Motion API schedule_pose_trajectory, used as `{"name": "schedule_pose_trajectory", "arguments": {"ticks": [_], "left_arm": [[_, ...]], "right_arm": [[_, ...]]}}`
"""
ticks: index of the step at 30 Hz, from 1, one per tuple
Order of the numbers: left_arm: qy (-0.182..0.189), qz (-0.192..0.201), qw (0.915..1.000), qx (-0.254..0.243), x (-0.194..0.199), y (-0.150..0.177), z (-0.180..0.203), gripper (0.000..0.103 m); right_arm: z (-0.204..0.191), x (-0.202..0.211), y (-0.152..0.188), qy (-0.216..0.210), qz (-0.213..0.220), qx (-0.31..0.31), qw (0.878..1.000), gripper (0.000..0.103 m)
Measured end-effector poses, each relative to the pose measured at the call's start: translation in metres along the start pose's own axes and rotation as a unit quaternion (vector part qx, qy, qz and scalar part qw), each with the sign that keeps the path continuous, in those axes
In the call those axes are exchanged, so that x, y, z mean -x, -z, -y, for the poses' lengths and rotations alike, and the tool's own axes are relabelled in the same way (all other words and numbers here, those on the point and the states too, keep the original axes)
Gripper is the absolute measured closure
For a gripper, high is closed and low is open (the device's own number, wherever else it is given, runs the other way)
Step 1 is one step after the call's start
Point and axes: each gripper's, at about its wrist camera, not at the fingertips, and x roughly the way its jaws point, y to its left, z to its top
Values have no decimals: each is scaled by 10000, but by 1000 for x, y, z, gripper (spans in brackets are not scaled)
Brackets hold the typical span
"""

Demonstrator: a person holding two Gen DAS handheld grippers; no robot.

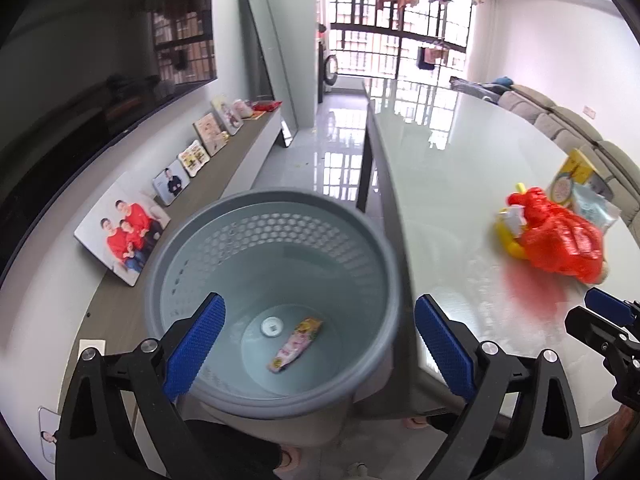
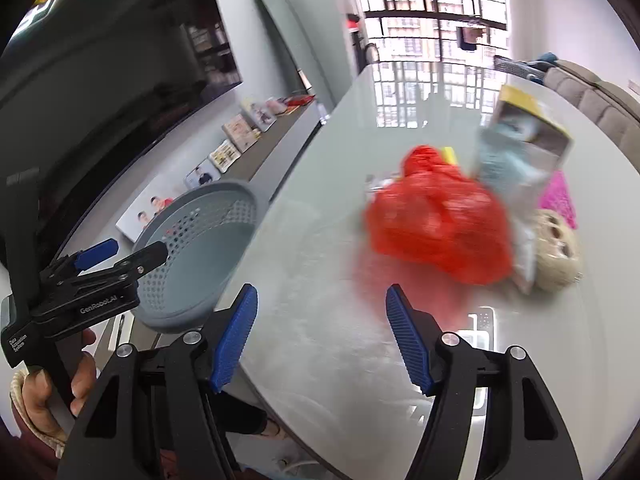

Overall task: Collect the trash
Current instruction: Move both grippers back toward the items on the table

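Observation:
A grey perforated bin (image 1: 276,264) stands on the floor beside the glass table (image 1: 460,184). A pink and yellow wrapper (image 1: 296,344) lies on its bottom. My left gripper (image 1: 320,304) hangs open over the bin with nothing between its blue pads; the right wrist view shows the left gripper (image 2: 128,254) at the bin (image 2: 200,252) rim, held by a hand (image 2: 48,392). My right gripper (image 2: 322,292) is open and empty above the table (image 2: 320,184), short of a red plastic bag (image 2: 436,224). The red bag (image 1: 560,240) sits among other litter.
Around the bag lie a yellow box (image 2: 528,120), a pale blue packet (image 2: 504,160), a pink item (image 2: 558,200) and a beige woven object (image 2: 556,248). A low shelf with photo frames (image 1: 128,232), a dark TV (image 1: 100,60) and a leaning mirror (image 1: 268,60) line the left wall. A sofa (image 1: 580,132) stands behind the table.

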Motion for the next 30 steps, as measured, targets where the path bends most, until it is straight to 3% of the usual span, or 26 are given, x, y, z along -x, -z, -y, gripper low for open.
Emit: {"name": "schedule_pose_trajectory", "arguments": {"ticks": [11,16,23,30], "left_arm": [[307,71,9993,-225,6,-12,72,7],[478,160,9983,-298,3,-19,93,7],[471,322,9971,-498,11,-36,111,7],[509,196,9965,-627,5,-31,130,7]], "right_arm": [[71,46,13,505,642,-452,9956,36],[106,49,7,751,572,-682,9932,36],[141,68,8,973,910,-958,9864,36],[175,67,12,990,874,-1233,9835,36]]}}
